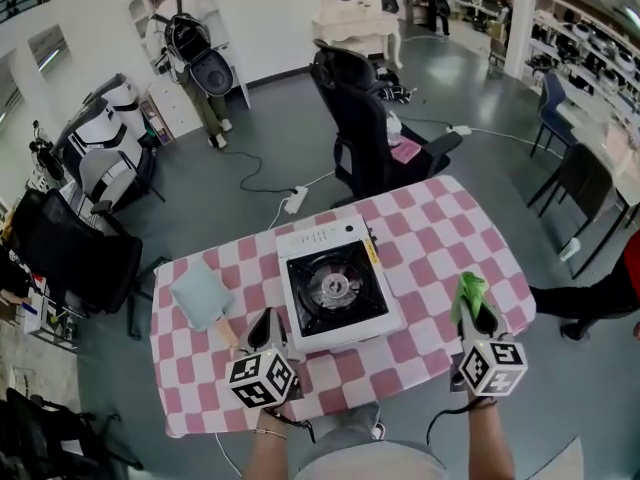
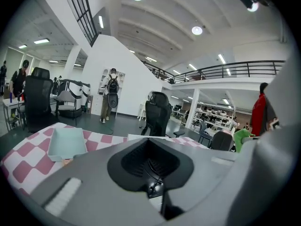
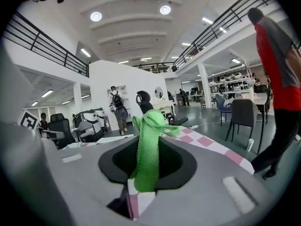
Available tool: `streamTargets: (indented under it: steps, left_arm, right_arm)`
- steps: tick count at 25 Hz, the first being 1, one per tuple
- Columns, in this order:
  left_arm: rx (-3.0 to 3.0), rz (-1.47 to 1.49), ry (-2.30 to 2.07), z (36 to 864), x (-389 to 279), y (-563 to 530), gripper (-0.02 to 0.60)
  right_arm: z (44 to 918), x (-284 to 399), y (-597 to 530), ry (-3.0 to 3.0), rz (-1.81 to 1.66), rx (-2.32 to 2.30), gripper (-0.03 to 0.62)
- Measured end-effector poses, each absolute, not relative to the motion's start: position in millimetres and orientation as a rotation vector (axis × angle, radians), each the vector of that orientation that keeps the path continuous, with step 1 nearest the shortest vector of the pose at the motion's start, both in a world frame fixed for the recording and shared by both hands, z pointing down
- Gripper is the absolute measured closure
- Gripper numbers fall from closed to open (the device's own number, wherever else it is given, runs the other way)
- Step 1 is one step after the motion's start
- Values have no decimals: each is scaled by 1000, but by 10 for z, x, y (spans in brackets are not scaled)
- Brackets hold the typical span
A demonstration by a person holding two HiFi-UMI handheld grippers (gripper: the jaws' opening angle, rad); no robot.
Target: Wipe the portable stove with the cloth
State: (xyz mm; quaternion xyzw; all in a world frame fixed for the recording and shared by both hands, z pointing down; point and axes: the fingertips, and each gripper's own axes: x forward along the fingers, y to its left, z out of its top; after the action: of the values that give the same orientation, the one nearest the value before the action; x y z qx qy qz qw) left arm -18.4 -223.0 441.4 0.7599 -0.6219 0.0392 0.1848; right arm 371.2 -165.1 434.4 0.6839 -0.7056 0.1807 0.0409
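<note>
Nearest to the person, the left hand-held gripper (image 1: 268, 318) hovers at the near left corner of the stove (image 1: 335, 286). Its jaws are together with nothing between them, and I cannot tell whether it touches the stove or only stands just beside it. The right hand-held gripper (image 1: 478, 318) is over the bench (image 1: 440, 238) to the right of the stove and apart from it. Its jaws are clamped on a green cloth (image 3: 148, 149), which stands up out of them in a narrow twisted strip. In my opinion the wiping has not begun: the cloth is in hand but not on the stove. The next move calls for carrying the cloth to the left and lowering it on the white top, while the free gripper could steady the body. The stove sits in the middle of the checked bench, its black burner well open to view. To its left lies a pale tray (image 1: 200, 295); a small thing at its near corner is too small to name. Behind the bench stands a black chair (image 1: 365, 128), and further away a person with a backpack (image 1: 190, 58). How much cloth hangs below the jaws is hidden, and the front side of the stove cannot be made out.
</note>
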Motion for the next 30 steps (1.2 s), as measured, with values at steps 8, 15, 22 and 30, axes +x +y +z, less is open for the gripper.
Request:
streamTargets:
  steps: [8, 15, 22, 30]
  left_arm:
    - [2089, 100, -1812, 4444, -328, -2333, 581]
    - [2038, 84, -1846, 4532, -489, -2384, 581]
    - [1964, 71, -1894, 4640, -724, -2417, 581]
    - [1897, 68, -1910, 4868, -834, -2461, 581]
  right_arm:
    - [4377, 3628, -1940, -2202, 584, 1993, 497]
    - [4326, 3564, -2230, -2220, 497, 1889, 497]
    - [4309, 3399, -2556, -2279, 449, 1709, 497]
    - [4350, 3147, -2868, -2305, 356, 1492, 497]
